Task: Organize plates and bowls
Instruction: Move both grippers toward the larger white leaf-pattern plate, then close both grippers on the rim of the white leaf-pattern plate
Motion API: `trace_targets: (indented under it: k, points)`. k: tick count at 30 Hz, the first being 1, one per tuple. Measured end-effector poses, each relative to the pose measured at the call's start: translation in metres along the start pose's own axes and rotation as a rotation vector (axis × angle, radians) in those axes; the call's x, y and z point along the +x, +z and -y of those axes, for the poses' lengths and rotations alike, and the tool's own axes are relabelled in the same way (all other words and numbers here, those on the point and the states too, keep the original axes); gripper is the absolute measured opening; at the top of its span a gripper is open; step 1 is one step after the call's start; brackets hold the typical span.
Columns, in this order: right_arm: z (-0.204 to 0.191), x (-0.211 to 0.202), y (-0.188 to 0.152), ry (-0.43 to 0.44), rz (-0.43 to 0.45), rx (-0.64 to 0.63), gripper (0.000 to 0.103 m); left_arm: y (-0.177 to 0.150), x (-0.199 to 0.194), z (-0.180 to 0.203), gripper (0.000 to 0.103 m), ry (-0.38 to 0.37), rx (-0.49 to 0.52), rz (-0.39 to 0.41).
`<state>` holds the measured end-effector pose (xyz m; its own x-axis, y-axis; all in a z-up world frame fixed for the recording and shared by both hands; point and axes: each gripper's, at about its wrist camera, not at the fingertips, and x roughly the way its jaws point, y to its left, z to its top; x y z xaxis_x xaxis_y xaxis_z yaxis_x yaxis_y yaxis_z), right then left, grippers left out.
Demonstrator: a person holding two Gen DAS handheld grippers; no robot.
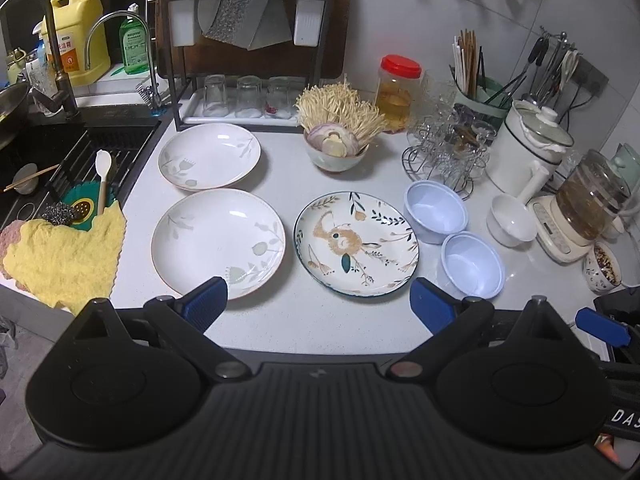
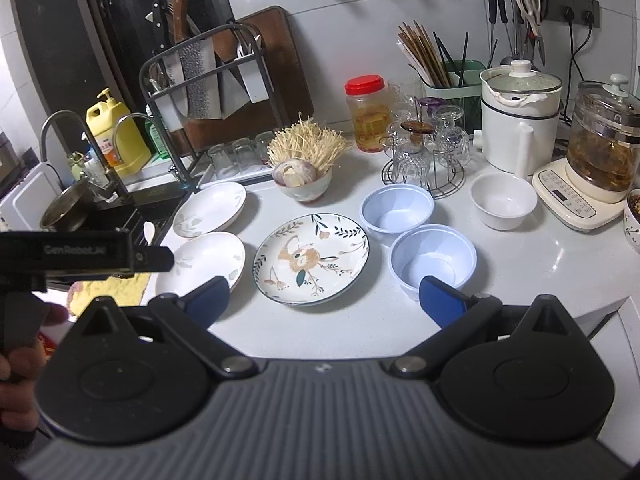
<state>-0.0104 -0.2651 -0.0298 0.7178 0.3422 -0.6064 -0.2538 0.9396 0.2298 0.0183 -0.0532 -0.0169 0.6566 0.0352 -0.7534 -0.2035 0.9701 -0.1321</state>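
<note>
Two white leaf-print plates lie on the counter, one near (image 1: 218, 242) (image 2: 204, 262) and one far (image 1: 209, 157) (image 2: 210, 209). A floral plate with a dark rim (image 1: 356, 243) (image 2: 311, 258) lies to their right. Two pale blue bowls, far (image 1: 435, 212) (image 2: 397, 209) and near (image 1: 472, 264) (image 2: 433, 258), stand right of it, then a white bowl (image 1: 511, 220) (image 2: 503, 200). My left gripper (image 1: 319, 304) is open and empty above the counter's front edge. My right gripper (image 2: 324, 300) is open and empty before the floral plate.
A bowl of enoki mushrooms and onion (image 1: 335, 148) (image 2: 303, 178) stands behind the plates. A sink (image 1: 60, 160) and yellow cloth (image 1: 68, 256) are left. A glass rack (image 2: 424, 152), a jar (image 2: 367, 114), a pot (image 2: 520, 120) and a kettle (image 2: 600, 148) crowd the right back.
</note>
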Motion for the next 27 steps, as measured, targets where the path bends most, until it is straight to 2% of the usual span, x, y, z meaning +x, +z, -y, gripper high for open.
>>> trace_targets:
  k: [9, 12, 15, 21, 24, 27]
  points:
    - [-0.012, 0.015, -0.004, 0.010, 0.005, 0.040, 0.103, 0.007, 0.027, -0.026, 0.099, -0.027, 0.003, -0.042]
    - [-0.029, 0.027, -0.007, -0.013, 0.004, 0.019, 0.102, 0.015, 0.038, -0.045, 0.099, -0.061, 0.001, -0.036]
    - [-0.043, 0.041, -0.007, -0.010, -0.012, 0.054, 0.100, 0.027, 0.049, -0.067, 0.099, -0.081, 0.003, -0.045]
    - [-0.074, 0.071, -0.003, -0.053, -0.028, 0.075, 0.099, 0.047, 0.076, -0.111, 0.099, -0.098, 0.035, -0.066]
    - [-0.087, 0.086, -0.004, -0.051, -0.038, 0.089, 0.094, 0.054, 0.090, -0.132, 0.099, -0.129, 0.054, -0.077]
    - [-0.100, 0.103, -0.005, -0.045, -0.063, 0.103, 0.093, 0.059, 0.104, -0.152, 0.099, -0.120, 0.077, -0.068]
